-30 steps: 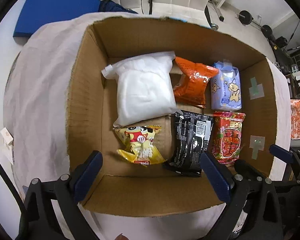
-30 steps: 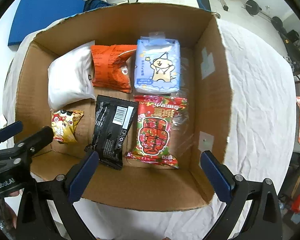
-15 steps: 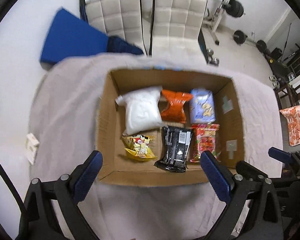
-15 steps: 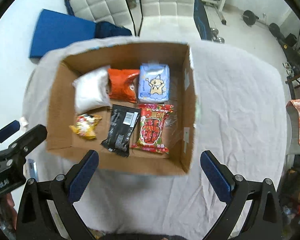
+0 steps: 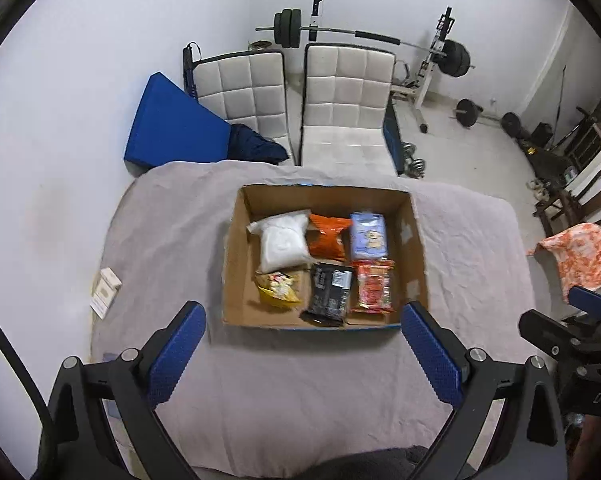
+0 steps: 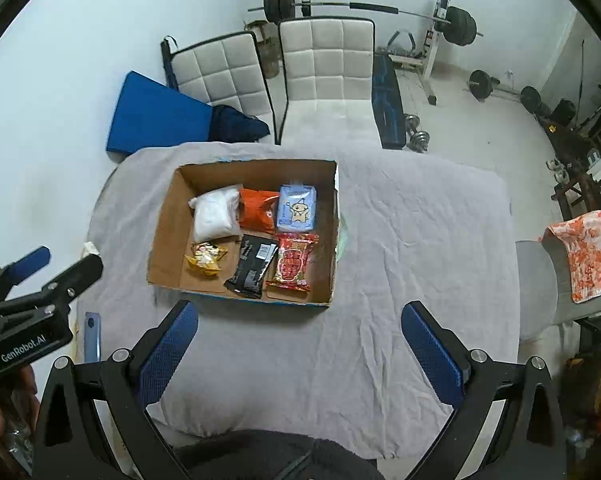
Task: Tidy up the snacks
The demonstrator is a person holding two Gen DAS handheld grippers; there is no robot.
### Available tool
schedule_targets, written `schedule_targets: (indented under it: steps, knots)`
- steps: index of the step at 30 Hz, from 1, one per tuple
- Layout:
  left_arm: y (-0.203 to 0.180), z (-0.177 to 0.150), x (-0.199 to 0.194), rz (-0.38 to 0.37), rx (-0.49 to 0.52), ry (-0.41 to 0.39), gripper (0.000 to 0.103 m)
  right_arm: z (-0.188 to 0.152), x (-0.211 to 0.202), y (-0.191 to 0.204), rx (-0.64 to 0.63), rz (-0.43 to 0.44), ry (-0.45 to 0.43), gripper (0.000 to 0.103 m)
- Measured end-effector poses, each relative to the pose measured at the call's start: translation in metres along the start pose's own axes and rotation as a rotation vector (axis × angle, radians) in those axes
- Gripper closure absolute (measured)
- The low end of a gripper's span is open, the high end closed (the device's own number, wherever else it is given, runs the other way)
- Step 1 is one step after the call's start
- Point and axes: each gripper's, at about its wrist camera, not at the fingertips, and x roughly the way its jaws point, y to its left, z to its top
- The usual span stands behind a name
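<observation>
An open cardboard box sits on a grey-clothed table. Inside lie a white bag, an orange bag, a pale blue pack, a yellow snack, a black packet and a red packet. My left gripper is open and empty, high above the table's near side. My right gripper is likewise open, raised and empty.
The grey cloth covers the table. A small white box lies at its left edge. Two white chairs, a blue mat and weight equipment stand behind. An orange patterned cloth hangs at right.
Both grippers have pulled up and back from the box, so it looks much smaller and the whole table and room show. The snacks have not moved.
</observation>
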Motion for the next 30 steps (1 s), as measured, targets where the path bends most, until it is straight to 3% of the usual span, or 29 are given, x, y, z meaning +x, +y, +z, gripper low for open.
schedule_targets:
  steps: [9, 30]
  knots:
    - [-0.004, -0.009, -0.035, -0.002, -0.031, -0.036, 0.003, -0.011, -0.042, 0.004, -0.01, 0.003, -0.047, 0.0]
    - [-0.018, -0.016, -0.051, -0.005, 0.007, -0.068, 0.003, -0.015, -0.053, 0.003, 0.012, -0.002, -0.067, 0.0]
